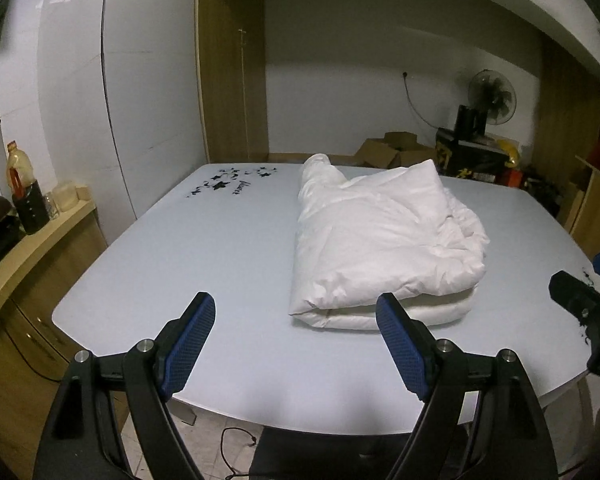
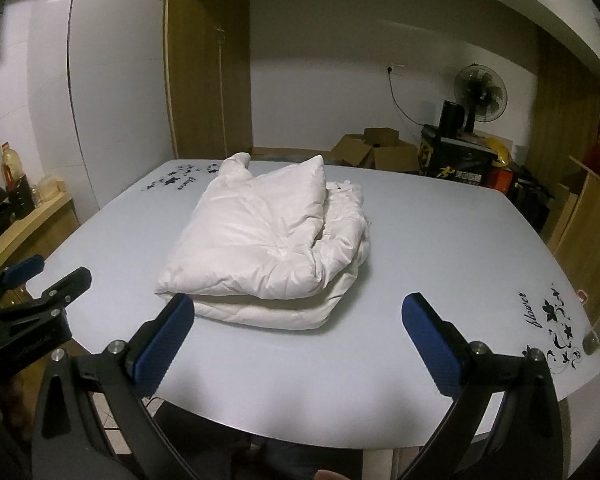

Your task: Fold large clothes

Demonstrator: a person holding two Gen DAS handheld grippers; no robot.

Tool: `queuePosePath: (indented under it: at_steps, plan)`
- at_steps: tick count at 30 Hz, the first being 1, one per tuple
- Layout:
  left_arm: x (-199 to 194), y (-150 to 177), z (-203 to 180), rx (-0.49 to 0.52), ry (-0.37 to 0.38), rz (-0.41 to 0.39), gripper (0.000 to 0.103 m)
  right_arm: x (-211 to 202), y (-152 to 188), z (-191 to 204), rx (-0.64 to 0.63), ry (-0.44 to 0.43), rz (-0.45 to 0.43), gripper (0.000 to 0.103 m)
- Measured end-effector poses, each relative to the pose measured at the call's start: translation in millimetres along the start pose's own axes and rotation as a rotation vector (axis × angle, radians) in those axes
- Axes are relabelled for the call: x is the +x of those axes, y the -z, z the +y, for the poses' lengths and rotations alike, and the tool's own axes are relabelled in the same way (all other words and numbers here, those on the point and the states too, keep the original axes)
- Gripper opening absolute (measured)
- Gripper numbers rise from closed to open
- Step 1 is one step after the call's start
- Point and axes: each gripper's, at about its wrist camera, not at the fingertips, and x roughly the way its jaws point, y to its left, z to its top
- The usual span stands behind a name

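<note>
The white padded garment (image 1: 384, 240) lies folded into a thick bundle on the table (image 1: 220, 248), nearer the far edge than the near one, with one puffy sleeve or corner sticking up towards the far edge. Both sets of tongs hang over the near edge, clear of the cloth. The left tongs (image 1: 296, 346) stand wide apart with nothing between them; the right tongs (image 2: 296, 338) are spread as wide as they go, also empty.

By the look of it the folding is done or nearly so, and this reads as a release and pull-back. If any move is left, it would be tucking that raised part flat or squaring the loose layers on the bundle's right side.

The underside layers and how neatly they stack cannot be seen. The garment's type is hard to make out.
</note>
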Motion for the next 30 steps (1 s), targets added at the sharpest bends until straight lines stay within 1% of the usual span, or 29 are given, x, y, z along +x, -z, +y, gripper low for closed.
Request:
queuePosePath:
  at_steps: [3,6,7,8,11,16,21,26,30]
  plan:
    - [-8,1,2,0.003,-0.004,-0.026,0.085,-5,1,3,-0.003,-0.011,-0.006,0.103]
    - [-17,3,4,0.002,0.027,-0.082,0.090,-10,2,6,-0.008,-0.022,-0.022,0.103]
    - [-19,3,4,0.002,0.032,-0.087,0.093,-11,3,7,-0.010,-0.026,-0.025,0.103]
    - [-20,4,4,0.001,0.044,-0.091,0.103,-12,3,8,-0.014,-0.031,-0.030,0.103]
    - [-22,3,4,0.005,0.065,-0.098,0.103,-14,4,12,-0.024,-0.033,-0.034,0.103]
    - [-19,3,2,0.013,0.058,-0.080,0.103,-16,4,17,-0.022,-0.043,-0.031,0.103]
    - [-16,5,-1,0.025,0.064,-0.062,0.103,-18,3,16,-0.022,-0.028,-0.040,0.103]
    - [-15,7,-1,0.021,0.029,-0.051,0.103,-19,3,17,-0.021,-0.011,-0.039,0.103]
    - [-13,8,0,0.014,0.025,-0.040,0.103,-19,3,19,-0.021,-0.010,-0.033,0.103]
